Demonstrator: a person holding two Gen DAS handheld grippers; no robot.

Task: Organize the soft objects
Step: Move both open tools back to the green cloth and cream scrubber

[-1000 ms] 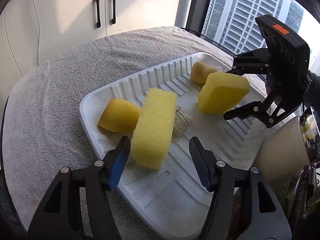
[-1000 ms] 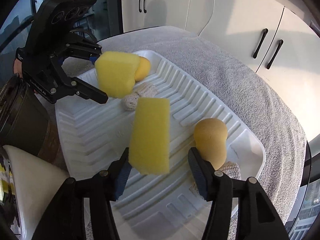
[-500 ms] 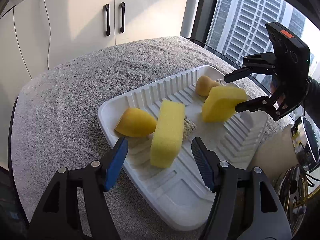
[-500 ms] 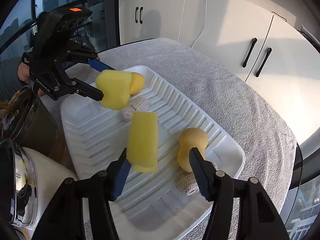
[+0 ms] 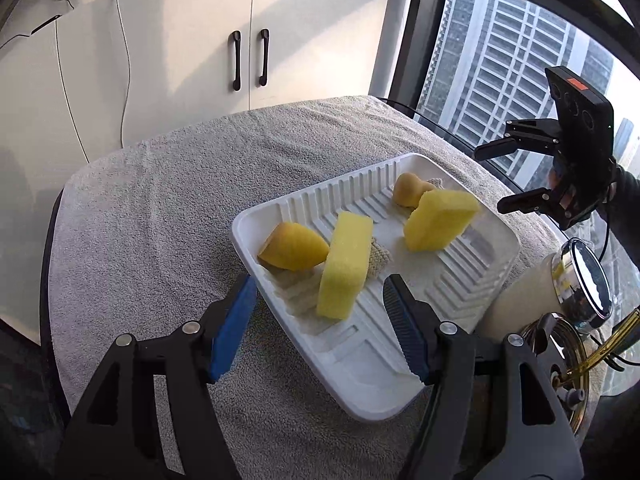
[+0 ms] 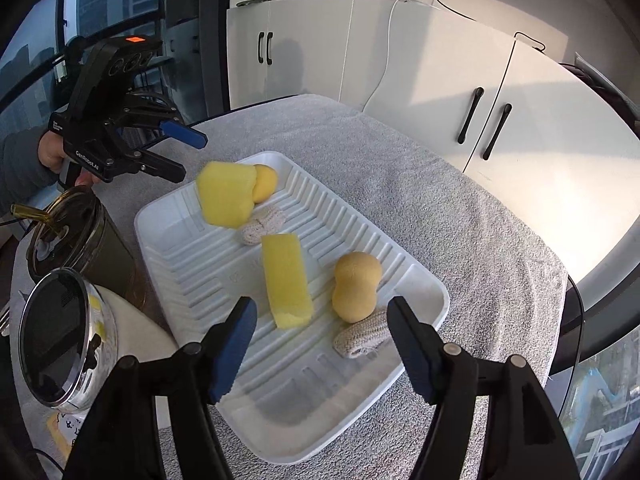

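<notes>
Over the white tray (image 5: pixel 496 236) both grippers have drawn back and up, the left gripper (image 5: pixel 318 320) and right gripper (image 6: pixel 322 342) with jaws apart and empty, the right's just widened, leaving both yellow sponges (image 6: pixel 286 280) released inside the tray, apparently placed.

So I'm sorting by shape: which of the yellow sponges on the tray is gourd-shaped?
The darker yellow sponge beside the knitted cloth at the tray corner; it has a pinched waist, while the pale ones are flat-faced blocks.
</notes>
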